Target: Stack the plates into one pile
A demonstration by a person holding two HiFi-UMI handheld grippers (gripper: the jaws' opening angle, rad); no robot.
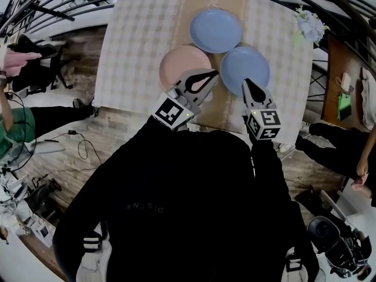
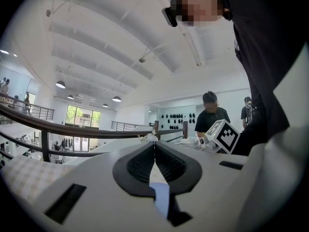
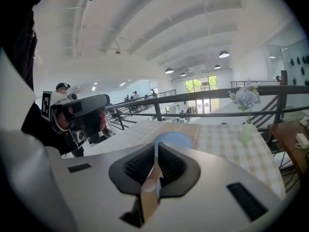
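**Clerk:** Since nothing is piled yet, what stock do we enter?

**Keeper:** Three plates, each lying flat and single on the worktop [image 1: 141, 40].
- Pink plate [image 1: 183, 62], at the near left.
- Near blue plate [image 1: 244, 63], to its right.
- Far blue plate [image 1: 215, 30], behind both.

Their rims lie just beside one another; I cannot tell whether they touch.

**Clerk:** And the tools?

**Keeper:** Left gripper [image 1: 212, 73]: pads pressed together, empty, tip over the gap between the pink plate and the near blue one. Right gripper [image 1: 245, 82]: tips drawn together, nothing pinched, over the near blue plate's near rim.

**Clerk:** Which step is in hand?

**Keeper:** I judge it the approach to a first pick-up. The next move calls for spreading the jaws, sliding one pad under a rim, closing on it, and lifting clear of the neighbouring plate.

**Clerk:** What about edges and room?

**Keeper:** Bare checked cloth runs wide to the left. The worktop's near edge lies just below the grippers. A flower vase [image 1: 308, 23] stands at the far right corner, well apart from the plates.
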